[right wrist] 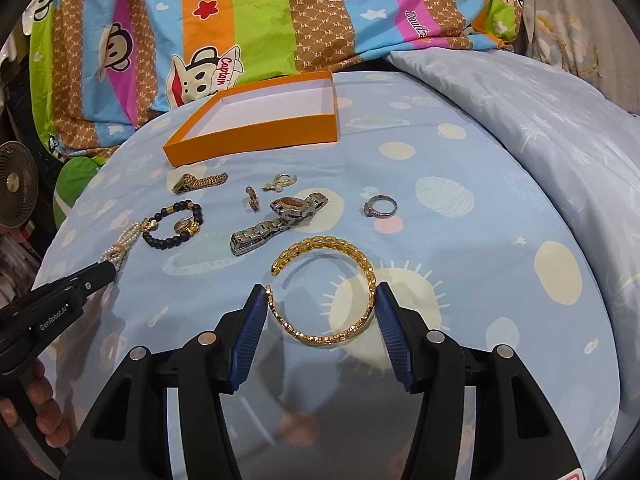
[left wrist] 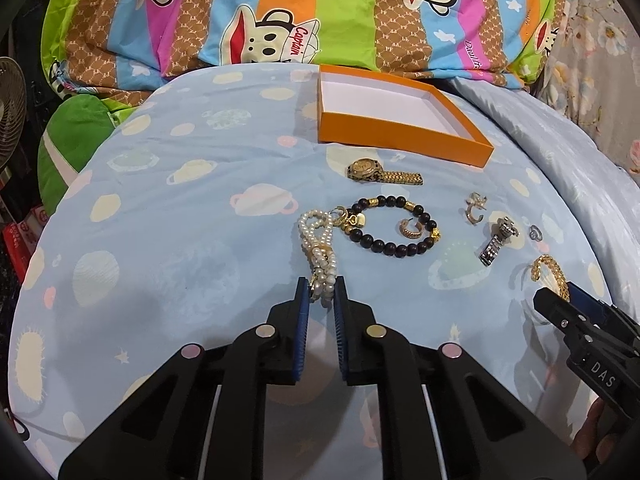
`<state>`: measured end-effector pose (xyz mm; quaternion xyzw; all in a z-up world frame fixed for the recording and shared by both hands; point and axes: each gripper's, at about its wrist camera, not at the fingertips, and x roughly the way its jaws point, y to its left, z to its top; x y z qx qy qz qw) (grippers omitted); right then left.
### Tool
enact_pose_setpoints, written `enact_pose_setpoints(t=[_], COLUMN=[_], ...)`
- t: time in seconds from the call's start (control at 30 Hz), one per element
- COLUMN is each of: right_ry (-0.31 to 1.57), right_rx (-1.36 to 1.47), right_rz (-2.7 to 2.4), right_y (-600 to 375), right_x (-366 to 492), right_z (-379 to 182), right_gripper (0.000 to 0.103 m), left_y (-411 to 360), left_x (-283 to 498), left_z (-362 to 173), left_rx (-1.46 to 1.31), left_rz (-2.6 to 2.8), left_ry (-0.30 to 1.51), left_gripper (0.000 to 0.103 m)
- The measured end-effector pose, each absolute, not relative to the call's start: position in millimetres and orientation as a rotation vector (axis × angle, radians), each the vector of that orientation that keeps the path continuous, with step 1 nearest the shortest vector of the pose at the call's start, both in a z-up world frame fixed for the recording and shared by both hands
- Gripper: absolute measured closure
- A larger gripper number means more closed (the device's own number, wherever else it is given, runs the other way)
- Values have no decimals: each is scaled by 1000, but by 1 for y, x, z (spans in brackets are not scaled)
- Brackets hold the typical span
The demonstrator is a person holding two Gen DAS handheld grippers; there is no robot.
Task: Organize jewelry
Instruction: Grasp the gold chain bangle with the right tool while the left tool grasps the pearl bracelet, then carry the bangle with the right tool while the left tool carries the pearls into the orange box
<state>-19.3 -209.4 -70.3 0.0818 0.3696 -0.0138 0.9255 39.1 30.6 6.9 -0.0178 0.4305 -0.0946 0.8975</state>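
My left gripper (left wrist: 323, 292) is shut on the near end of a white pearl strand (left wrist: 316, 240) with gold clasps, which trails away from the pads across the blue sheet. In the right wrist view, the right gripper (right wrist: 321, 289) has its blue pads pressed on both sides of an open gold bangle (right wrist: 332, 338). An orange box (left wrist: 400, 136) with a white inside lies open beyond the jewelry, with nothing in it. A black bead bracelet (left wrist: 400, 250) rings a gold hoop earring (left wrist: 411, 229). A gold watch (left wrist: 380, 172) lies just in front of the box.
A silver watch (right wrist: 280, 216), a silver ring (right wrist: 380, 205) and two small earrings (right wrist: 280, 182) lie loose on the sheet (right wrist: 460, 280). A striped cartoon-print blanket (left wrist: 280, 12) is bunched behind the box. A fan (right wrist: 16, 184) stands off the bed at the left.
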Motion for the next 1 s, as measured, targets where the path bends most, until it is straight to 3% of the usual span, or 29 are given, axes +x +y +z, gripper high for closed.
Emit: enact_pose_setpoints(t=[0.07, 0.1, 0.13, 0.17, 0.27, 0.33, 0.37, 0.4, 0.43, 1.0], right_ry=[759, 760, 761, 761, 761, 761, 760, 759, 758, 618], right_rx=[169, 169, 169, 168, 168, 168, 168, 168, 168, 147], right_rz=[-30, -30, -30, -31, -30, -30, -30, -30, -29, 32], right_y=[-209, -209, -208, -208, -208, -208, -208, -208, -207, -204], right_x=[-19, -19, -19, -19, -19, -19, -19, -20, -20, -5], right_z=[-71, -71, -71, -71, -70, -71, -71, -71, -70, -4], right_gripper=[49, 49, 49, 49, 49, 49, 49, 49, 49, 49], left_y=[27, 24, 22, 21, 18, 19, 20, 21, 22, 25], left_x=[40, 40, 40, 41, 48, 52, 53, 53, 54, 49], left_z=[7, 7, 7, 7, 3, -1, 0, 1, 1, 93], left_rx=[-24, -18, -8, -5, -10, -11, -8, -16, -25, -24], left_rz=[-207, -208, -194, -186, -181, -173, -162, -169, -180, -282], left_ry=[894, 891, 880, 874, 889, 901, 896, 896, 904, 710], left_gripper=[80, 60, 49, 48, 50, 70, 74, 88, 91, 91])
